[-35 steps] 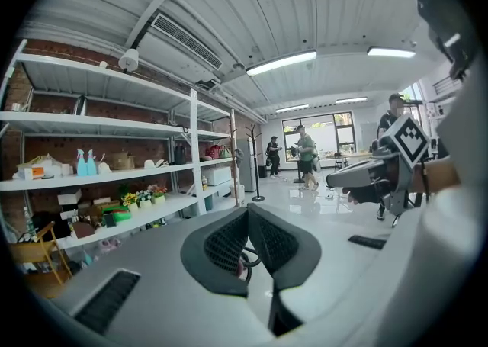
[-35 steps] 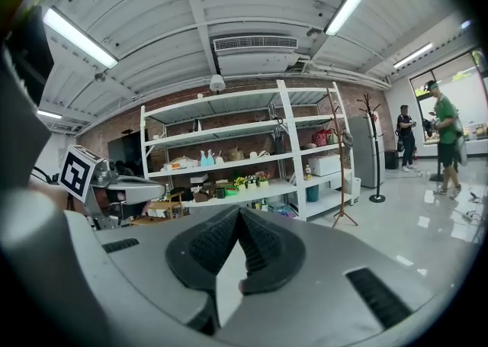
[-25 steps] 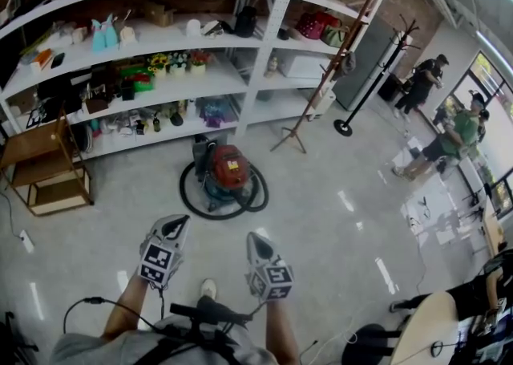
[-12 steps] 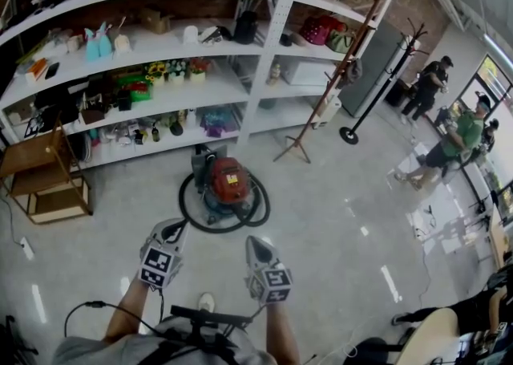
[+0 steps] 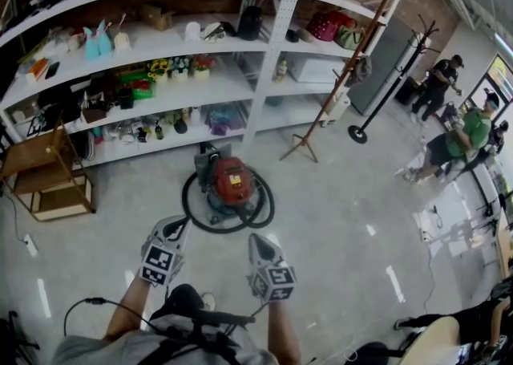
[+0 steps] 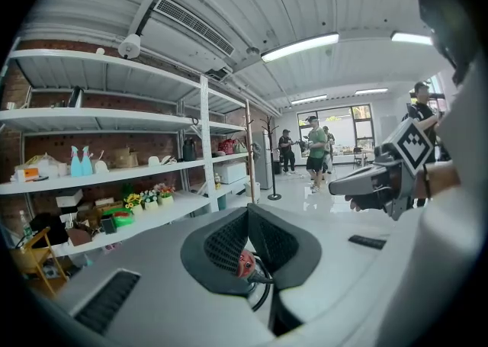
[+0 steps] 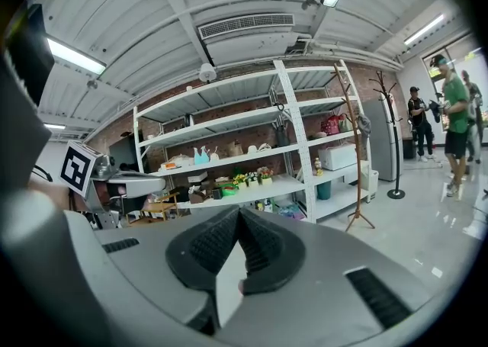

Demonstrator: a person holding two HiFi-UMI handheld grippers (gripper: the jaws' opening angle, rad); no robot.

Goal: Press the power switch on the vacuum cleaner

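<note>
The red vacuum cleaner [image 5: 232,181] stands on the pale floor with its black hose [image 5: 192,215] coiled round it, in front of the white shelves. Both grippers hang in the air short of it and above the floor. My left gripper [image 5: 179,222] is shut, its tips meeting with nothing held. A slice of the vacuum cleaner [image 6: 245,264] shows through the gap below its tips [image 6: 248,212]. My right gripper [image 5: 255,238] is also shut and empty, its tips [image 7: 239,213] pointing toward the shelves. No switch can be made out from here.
White shelving [image 5: 264,50] full of small goods runs behind the vacuum. A wooden rack [image 5: 50,176] stands at the left, a wooden coat stand [image 5: 329,103] and a black pole stand [image 5: 377,91] at the right. People [image 5: 449,143] stand far right. A chair [image 5: 425,343] sits bottom right.
The view has moved forward, so the vacuum cleaner sits a little lower and nearer. Both grippers keep their pose, shut. A dark shoe has appeared below the left gripper.
</note>
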